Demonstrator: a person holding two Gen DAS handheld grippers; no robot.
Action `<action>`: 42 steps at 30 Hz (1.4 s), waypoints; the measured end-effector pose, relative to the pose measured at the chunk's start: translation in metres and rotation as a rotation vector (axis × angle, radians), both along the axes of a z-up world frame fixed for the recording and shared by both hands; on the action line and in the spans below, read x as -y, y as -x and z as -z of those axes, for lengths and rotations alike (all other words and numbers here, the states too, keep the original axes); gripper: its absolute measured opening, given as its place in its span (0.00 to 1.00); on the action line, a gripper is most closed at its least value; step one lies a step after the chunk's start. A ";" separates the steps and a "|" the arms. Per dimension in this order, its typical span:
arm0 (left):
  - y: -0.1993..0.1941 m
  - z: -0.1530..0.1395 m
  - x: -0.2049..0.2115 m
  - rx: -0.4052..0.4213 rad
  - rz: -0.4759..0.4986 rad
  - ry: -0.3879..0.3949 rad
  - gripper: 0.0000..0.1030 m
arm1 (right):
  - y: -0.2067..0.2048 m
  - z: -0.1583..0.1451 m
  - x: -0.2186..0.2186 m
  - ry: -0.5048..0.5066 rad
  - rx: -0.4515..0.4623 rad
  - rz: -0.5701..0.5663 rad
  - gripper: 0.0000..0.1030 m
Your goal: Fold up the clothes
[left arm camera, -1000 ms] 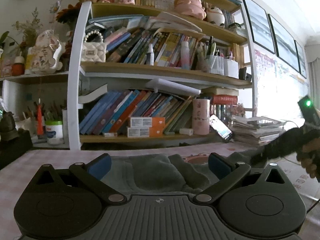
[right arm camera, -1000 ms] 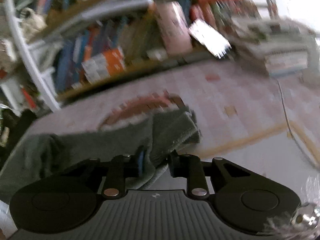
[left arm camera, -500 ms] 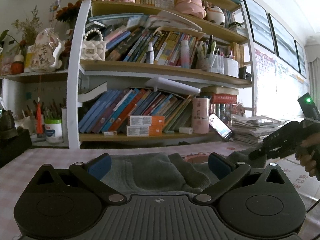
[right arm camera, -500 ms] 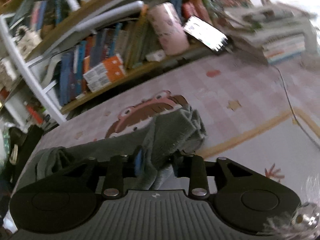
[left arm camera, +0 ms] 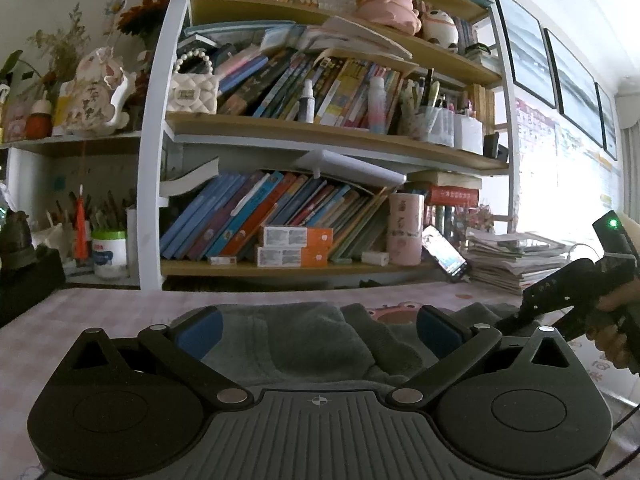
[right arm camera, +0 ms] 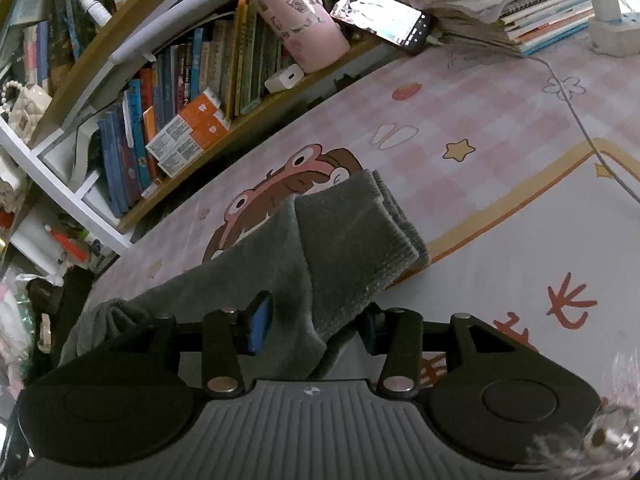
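A grey knitted garment (left arm camera: pixel 312 340) lies on the pink checked tablecloth (left arm camera: pixel 100 312). My left gripper (left arm camera: pixel 318 326) is open, low over the cloth, its blue pads on either side of a bunched part of it. In the right wrist view the garment (right arm camera: pixel 352 232) has one end folded back over itself. My right gripper (right arm camera: pixel 316 328) straddles a fold of it, its jaws now partly apart with the cloth between them. The right gripper also shows at the right edge of the left wrist view (left arm camera: pixel 520 312), held in a hand.
A bookshelf (left arm camera: pixel 320 132) full of books stands along the table's far edge. A pink cup (right arm camera: pixel 300 20), a phone (right arm camera: pixel 384 12) and a stack of magazines (right arm camera: pixel 520 4) sit at the back right. A white cable (right arm camera: pixel 576 120) crosses the cloth at the right.
My right gripper's jaws have spread from tightly pinching the cloth to partly apart. It has swung and the fold now rests on the table. The left gripper has stayed still.
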State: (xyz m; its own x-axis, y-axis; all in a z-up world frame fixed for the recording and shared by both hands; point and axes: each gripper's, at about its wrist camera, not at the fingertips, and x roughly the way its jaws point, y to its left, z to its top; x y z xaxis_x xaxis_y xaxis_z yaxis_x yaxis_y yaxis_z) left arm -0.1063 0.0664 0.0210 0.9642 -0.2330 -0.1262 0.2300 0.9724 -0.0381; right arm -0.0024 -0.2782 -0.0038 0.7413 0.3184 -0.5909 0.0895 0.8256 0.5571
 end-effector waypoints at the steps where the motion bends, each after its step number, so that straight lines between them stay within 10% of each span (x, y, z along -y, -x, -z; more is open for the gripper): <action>1: 0.000 0.000 0.000 -0.001 0.001 0.002 1.00 | -0.002 0.000 0.000 0.002 -0.004 0.001 0.36; 7: -0.003 0.001 -0.002 -0.035 0.053 0.020 1.00 | -0.009 0.000 -0.002 0.029 -0.010 -0.021 0.21; 31: 0.011 0.001 -0.007 -0.087 0.120 0.029 1.00 | 0.003 -0.102 -0.093 0.189 0.330 -0.283 0.18; 42: 0.016 0.002 -0.012 -0.058 0.158 0.070 1.00 | 0.034 -0.122 -0.237 0.398 0.510 -0.797 0.18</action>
